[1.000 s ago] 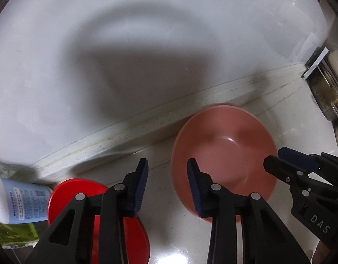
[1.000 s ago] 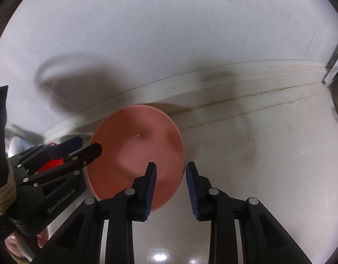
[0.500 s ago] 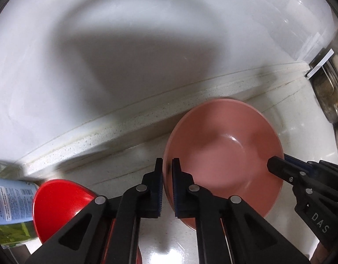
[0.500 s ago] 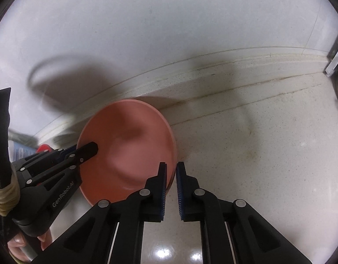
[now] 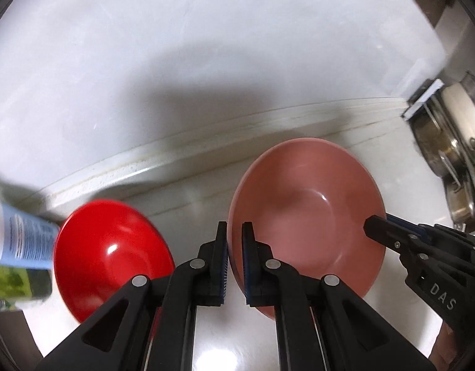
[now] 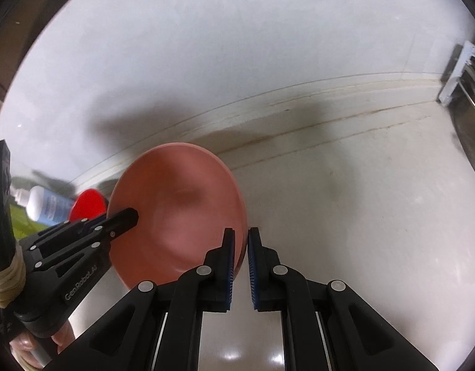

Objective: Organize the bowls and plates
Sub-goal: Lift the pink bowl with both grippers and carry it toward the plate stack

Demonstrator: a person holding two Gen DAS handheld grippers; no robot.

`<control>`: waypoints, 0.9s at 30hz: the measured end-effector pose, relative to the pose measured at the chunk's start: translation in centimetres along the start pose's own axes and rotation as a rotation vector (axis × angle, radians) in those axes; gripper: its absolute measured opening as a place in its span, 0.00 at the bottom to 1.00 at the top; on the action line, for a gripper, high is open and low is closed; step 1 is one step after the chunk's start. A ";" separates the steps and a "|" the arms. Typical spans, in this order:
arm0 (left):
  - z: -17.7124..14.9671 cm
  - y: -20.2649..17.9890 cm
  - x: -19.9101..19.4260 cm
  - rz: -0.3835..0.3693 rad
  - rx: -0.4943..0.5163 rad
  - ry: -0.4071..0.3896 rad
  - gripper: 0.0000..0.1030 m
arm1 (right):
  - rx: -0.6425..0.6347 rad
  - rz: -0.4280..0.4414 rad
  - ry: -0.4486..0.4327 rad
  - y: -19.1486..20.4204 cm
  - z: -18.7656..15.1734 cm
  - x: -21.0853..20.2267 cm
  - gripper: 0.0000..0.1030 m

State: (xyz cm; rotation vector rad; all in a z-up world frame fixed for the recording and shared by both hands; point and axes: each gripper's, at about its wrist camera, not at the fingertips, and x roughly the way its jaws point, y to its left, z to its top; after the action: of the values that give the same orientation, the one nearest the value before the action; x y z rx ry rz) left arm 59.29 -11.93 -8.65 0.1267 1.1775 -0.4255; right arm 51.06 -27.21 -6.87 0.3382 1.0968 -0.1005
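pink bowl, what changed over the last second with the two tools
Both tools closed on the pink bowl: the left tool now pinches its left rim, the right tool its right rim. A second ago both stood open. In the left wrist view the red bowl now shows more fully, further from the bottom edge. The counter and the bottle are unchanged.

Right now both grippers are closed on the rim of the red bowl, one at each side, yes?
Not quite. Both grippers, left and right, have their jaws closed on the rim of the pink bowl, one at each side. The left wrist view shows the red bowl apart, ungripped.
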 end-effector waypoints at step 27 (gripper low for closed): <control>-11.7 -6.3 -10.3 -0.121 0.026 -0.086 0.09 | -0.028 -0.034 -0.126 -1.8 -12.7 -11.3 0.10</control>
State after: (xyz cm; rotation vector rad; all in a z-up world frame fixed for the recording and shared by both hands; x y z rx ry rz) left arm 43.50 -11.34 -2.95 0.0586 1.0983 -0.5479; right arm 34.60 -25.83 -2.48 0.2845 0.9787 -0.1342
